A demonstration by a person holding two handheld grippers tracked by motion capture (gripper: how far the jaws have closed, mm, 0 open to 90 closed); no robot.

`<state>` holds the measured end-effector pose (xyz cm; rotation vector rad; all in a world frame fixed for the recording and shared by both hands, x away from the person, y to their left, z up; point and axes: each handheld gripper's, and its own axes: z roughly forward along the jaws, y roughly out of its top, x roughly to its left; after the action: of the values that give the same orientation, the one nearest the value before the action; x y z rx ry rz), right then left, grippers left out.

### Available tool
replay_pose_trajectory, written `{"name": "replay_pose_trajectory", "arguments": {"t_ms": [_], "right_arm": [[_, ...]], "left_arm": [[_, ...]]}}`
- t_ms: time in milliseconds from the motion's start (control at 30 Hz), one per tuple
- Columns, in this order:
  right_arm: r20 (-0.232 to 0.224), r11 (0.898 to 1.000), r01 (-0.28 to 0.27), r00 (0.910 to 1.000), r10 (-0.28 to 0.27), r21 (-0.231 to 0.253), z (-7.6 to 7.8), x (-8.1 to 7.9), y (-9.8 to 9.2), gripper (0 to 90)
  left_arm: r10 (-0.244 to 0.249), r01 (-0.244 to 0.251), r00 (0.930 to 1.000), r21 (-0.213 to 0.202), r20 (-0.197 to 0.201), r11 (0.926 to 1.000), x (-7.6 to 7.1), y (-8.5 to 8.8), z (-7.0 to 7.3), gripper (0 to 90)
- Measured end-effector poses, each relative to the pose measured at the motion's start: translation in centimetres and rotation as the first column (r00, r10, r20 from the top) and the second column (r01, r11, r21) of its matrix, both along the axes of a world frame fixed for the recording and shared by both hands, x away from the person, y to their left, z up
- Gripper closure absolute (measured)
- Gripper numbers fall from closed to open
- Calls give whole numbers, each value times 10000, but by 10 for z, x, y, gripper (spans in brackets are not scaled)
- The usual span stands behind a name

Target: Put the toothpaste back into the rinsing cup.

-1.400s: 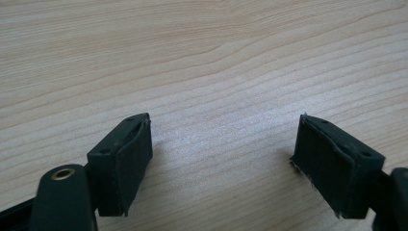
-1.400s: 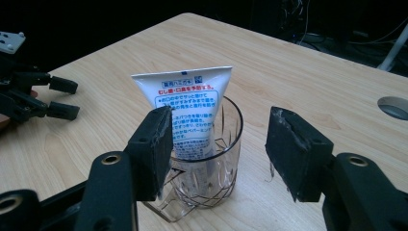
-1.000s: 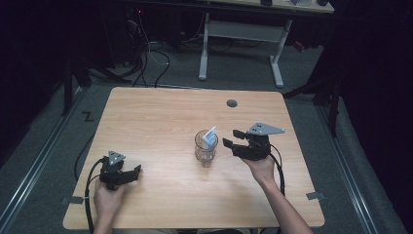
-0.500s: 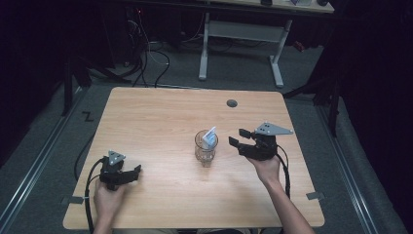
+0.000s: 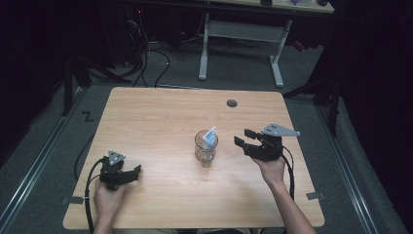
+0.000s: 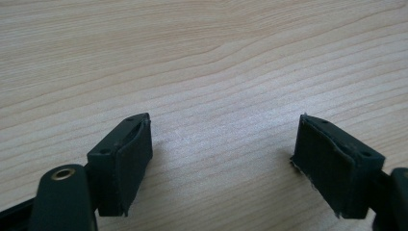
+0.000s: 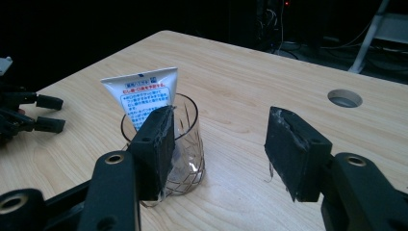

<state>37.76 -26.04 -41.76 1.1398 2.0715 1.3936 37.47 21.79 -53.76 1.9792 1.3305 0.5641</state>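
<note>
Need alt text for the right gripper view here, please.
A white tube stands tilted in a clear glass on a wooden table. The right gripper, jaws open and empty, points past it.

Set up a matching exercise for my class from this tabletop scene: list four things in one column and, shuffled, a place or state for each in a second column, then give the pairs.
Things
1. glass
2. tube
3. left tool
4. right tool

Places or states
A. open, low at the near left of the table
B. stands in the glass, leaning, flat crimped end up
C. open, empty, just right of the glass
D. upright near the middle of the table

Pairs: 1-D, 2-B, 3-A, 4-C
</note>
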Motion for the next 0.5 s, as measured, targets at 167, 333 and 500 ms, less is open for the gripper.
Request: {"name": "replay_pose_trajectory", "arguments": {"t_ms": [167, 333, 500], "right_arm": [[-35, 10000, 90, 10000, -90, 25, -2, -1, -3, 441], [-94, 9996, 261, 9996, -260, 99, -5, -2, -10, 442], [-176, 9990, 423, 9990, -420, 163, -8, -4, -16, 443]], "left_arm": [[-1, 1, 10000, -1, 0, 10000, 0, 0, 0, 216], [0, 0, 10000, -1, -1, 10000, 0, 0, 0, 216], [0, 0, 10000, -1, -2, 10000, 0, 0, 0, 216]]}}
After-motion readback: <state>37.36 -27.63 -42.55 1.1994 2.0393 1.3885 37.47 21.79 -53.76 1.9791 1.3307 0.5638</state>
